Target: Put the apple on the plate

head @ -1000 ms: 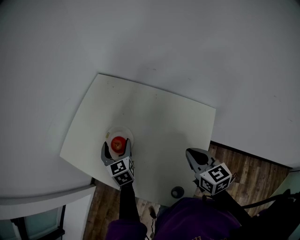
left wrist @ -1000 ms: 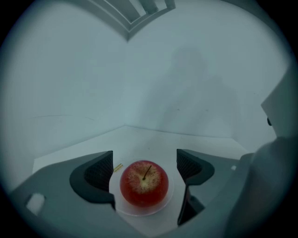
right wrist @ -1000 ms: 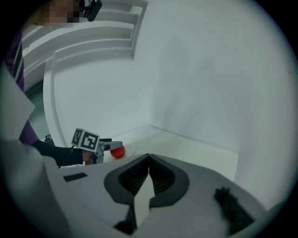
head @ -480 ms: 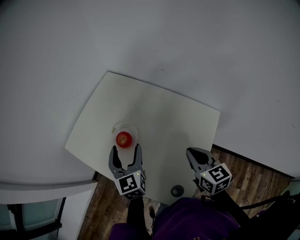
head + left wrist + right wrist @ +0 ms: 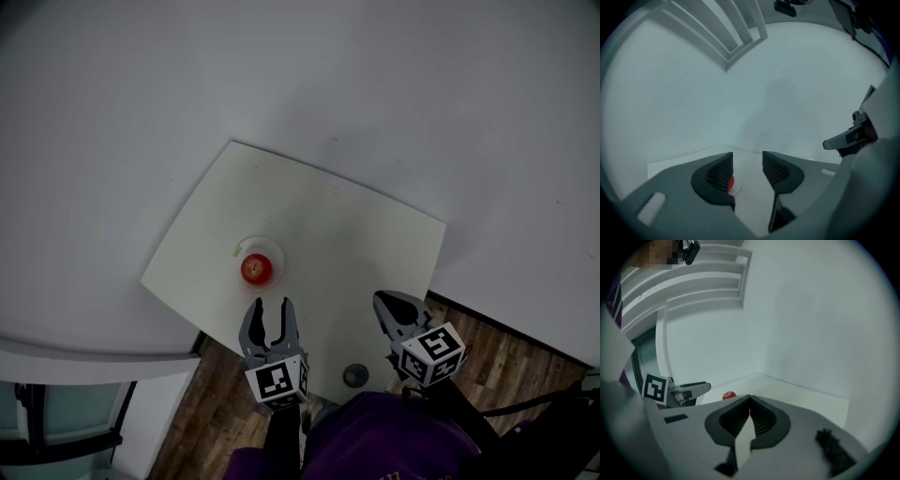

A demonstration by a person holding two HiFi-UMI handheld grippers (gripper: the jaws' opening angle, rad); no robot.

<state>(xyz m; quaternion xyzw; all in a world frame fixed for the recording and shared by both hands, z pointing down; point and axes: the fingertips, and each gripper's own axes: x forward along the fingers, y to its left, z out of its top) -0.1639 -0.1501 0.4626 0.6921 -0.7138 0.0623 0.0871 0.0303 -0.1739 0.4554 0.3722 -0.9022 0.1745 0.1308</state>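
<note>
apple [image 5: 256,269] sits on the plate [image 5: 277,255], small white round one, on the left part of the pale bench [image 5: 347,225]. apple upright, stem side up, nothing touching it.

your left gripper [image 5: 270,307] hangs just on the near side of the plate, clear of it, tips pointed toward the apple. its jaws are about half apart and closing, with nothing between them, only bare bench showing in the gap. in the left gripper view [image 5: 747,159] the apple [image 5: 731,183] peeks out red at the inner edge of the left jaw, far off on the bench, not in the grip. a sliver of plate [image 5: 737,188] shows beside it.

your right gripper [image 5: 382,300] is over the bench's near right edge, well apart from the plate. jaws pressed together, holding nothing; the right gripper view [image 5: 750,401] shows the two pads meeting at the tips. same view has the apple [image 5: 729,395] small and red beyond, and the left gripper [image 5: 707,387] at the left with its marker cube [image 5: 655,386].

wood floor [image 5: 506,361] to the right of the bench, pale wall behind it.
</note>
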